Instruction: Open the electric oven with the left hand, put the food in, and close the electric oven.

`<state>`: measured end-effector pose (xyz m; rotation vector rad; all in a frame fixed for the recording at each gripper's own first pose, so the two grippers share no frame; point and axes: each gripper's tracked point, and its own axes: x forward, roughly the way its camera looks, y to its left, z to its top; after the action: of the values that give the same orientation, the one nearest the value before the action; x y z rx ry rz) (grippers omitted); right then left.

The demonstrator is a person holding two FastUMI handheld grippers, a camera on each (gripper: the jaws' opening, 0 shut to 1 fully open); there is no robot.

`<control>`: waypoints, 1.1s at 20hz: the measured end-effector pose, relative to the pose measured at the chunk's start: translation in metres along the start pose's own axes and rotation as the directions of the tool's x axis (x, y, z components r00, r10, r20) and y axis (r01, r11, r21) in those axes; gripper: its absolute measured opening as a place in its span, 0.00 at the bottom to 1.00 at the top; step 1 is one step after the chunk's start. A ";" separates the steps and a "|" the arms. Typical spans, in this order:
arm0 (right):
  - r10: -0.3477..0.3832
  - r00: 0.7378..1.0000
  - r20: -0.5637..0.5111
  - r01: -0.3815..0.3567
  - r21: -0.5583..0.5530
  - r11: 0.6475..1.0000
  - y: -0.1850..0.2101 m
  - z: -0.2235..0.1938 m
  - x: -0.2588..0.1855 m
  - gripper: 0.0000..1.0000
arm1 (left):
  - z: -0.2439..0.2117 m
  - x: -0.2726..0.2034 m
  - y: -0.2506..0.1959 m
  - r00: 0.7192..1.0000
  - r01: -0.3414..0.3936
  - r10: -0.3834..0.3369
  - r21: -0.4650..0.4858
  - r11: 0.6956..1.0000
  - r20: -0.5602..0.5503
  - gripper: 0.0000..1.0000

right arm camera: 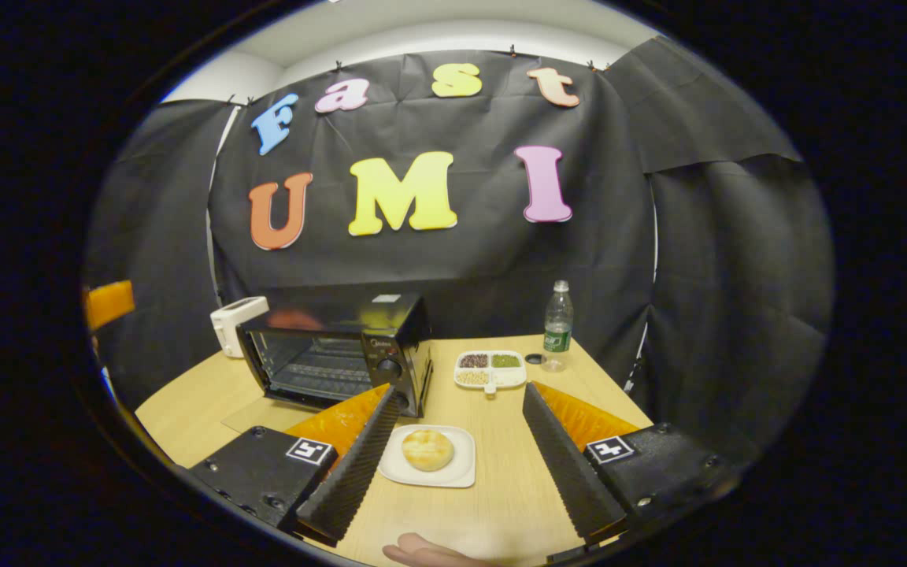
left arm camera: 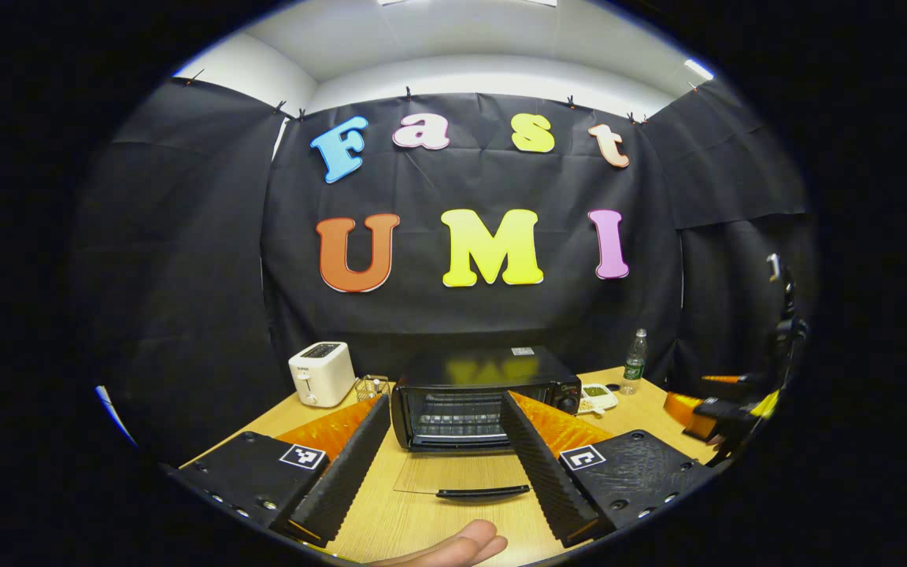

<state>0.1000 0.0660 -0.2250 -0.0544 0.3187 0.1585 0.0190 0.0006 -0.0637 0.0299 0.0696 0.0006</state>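
- Here, nearest the camera in the left gripper view, the left gripper (left arm camera: 444,465) is hovering with its two ridged, wedge-shaped fingers spread wide and released, pressing on nothing.
- Between those fingers, the flat glass door (left arm camera: 461,475) of the oven is lying fully open on the pale wood-grain table (left arm camera: 390,524), its slim black bar handle (left arm camera: 483,493) sitting at the near edge.
- Just behind the door, the boxy black electric oven (left arm camera: 485,395) is standing with its mouth exposed, a wire rack showing inside and its glossy top mirroring the wall.
- In the right gripper view, the right gripper (right arm camera: 455,457) is likewise hanging open, its ribbed fingers apart and touching nothing.
- Between them, a round golden bun (right arm camera: 427,450) is resting on a small white rounded-square plate (right arm camera: 457,471), on the table near the oven's front right corner.
- Farther back, a white divided dish of dry grains (right arm camera: 490,368) is sitting to the right of the oven.
- Beyond the dish, a clear plastic bottle with a green label (right arm camera: 557,325) is standing upright.
- To the oven's left, a smooth white toaster (left arm camera: 320,373) is standing near the wall.
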 end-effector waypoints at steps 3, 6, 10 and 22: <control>-0.005 0.995 -0.101 0.002 -0.025 1.000 0.006 -0.042 0.046 1.00 | 0.017 -0.002 0.001 1.000 -0.003 0.002 0.020 1.000 0.030 0.92; 0.046 0.980 -0.193 -0.044 0.014 0.999 0.021 -0.083 0.085 1.00 | 0.026 -0.006 0.004 0.999 -0.006 0.007 -0.029 1.000 0.035 0.92; 0.079 0.959 -0.272 -0.063 0.068 0.996 0.032 -0.123 0.114 0.98 | 0.027 -0.010 0.021 0.997 -0.050 0.052 -0.041 0.998 0.048 0.92; 0.090 0.941 -0.325 -0.059 0.104 0.993 0.050 -0.151 0.131 0.94 | 0.002 -0.010 0.038 0.997 -0.071 0.071 -0.019 0.997 -0.009 0.92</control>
<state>0.1679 0.1229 -0.4104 0.0246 0.6636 0.2096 0.0091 0.0389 -0.0603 0.0133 0.0764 0.0726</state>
